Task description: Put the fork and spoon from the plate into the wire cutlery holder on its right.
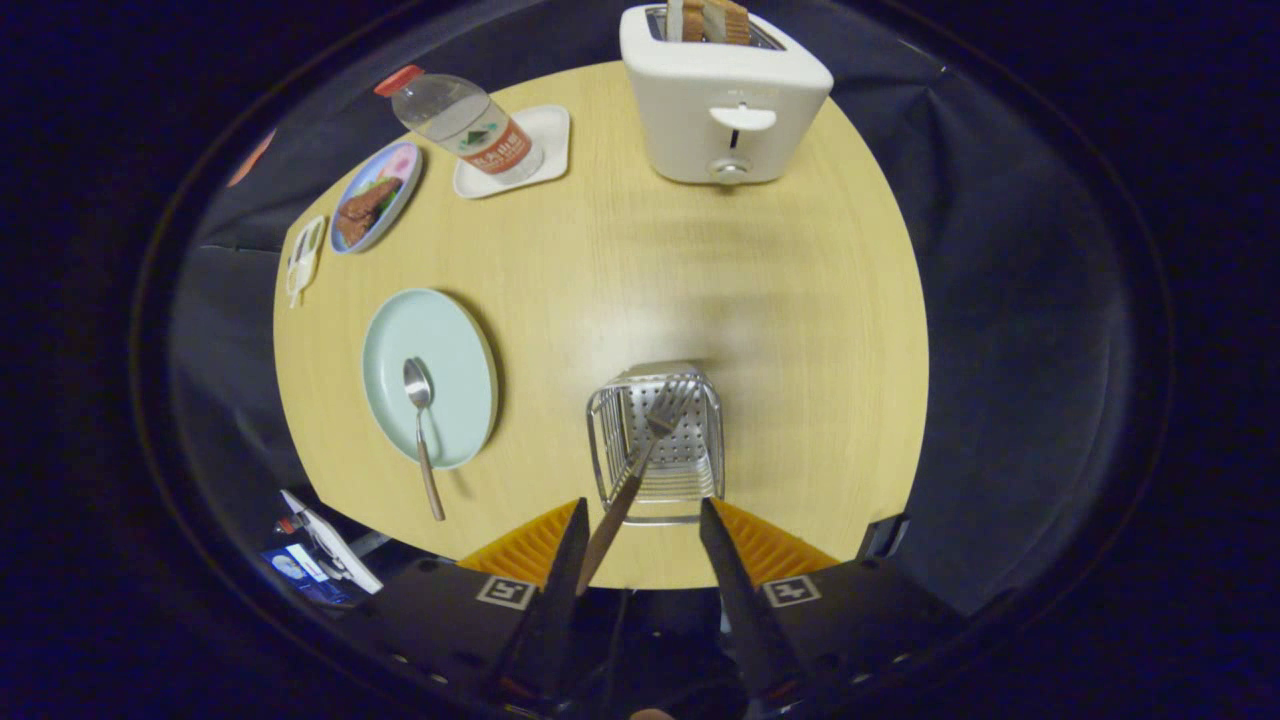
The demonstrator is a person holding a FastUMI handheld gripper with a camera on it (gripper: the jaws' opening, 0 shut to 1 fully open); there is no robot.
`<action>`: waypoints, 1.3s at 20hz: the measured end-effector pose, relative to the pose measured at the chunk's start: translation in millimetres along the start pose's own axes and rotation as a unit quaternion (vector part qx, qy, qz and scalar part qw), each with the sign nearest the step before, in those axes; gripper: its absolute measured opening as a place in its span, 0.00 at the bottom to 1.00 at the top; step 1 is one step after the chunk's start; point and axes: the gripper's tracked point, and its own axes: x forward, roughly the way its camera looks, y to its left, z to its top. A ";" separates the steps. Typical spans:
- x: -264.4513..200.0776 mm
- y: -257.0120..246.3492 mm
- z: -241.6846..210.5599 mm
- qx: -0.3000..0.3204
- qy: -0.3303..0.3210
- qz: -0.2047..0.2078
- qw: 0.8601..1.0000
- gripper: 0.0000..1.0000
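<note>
The gripper [640, 530] fingers are standing wide apart, gripping nothing. The fork [640, 455] is leaning in the wire holder [655, 440] just ahead, its handle alongside the left finger. The spoon [420, 420] is lying on the plate [455, 340], left of the fingers.

A staged breakfast table [800, 330] in a black-draped booth: beyond the fingers, a toaster [722, 95] holding bread, plates, a water bottle [462, 122].

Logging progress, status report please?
Tool open, fork leaning in holder. Spoon on plate. Nothing in the way.
</note>
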 end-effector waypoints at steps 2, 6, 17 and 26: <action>-13.0 0.6 11.7 -0.016 -0.060 -0.009 0.998 0.83; -42.5 19.7 16.9 -0.047 -0.167 -0.011 0.985 0.92; -16.0 169.3 -40.4 -0.137 -0.243 0.029 0.960 0.96; 80.7 230.3 -37.9 -0.156 -0.262 -0.006 0.952 0.93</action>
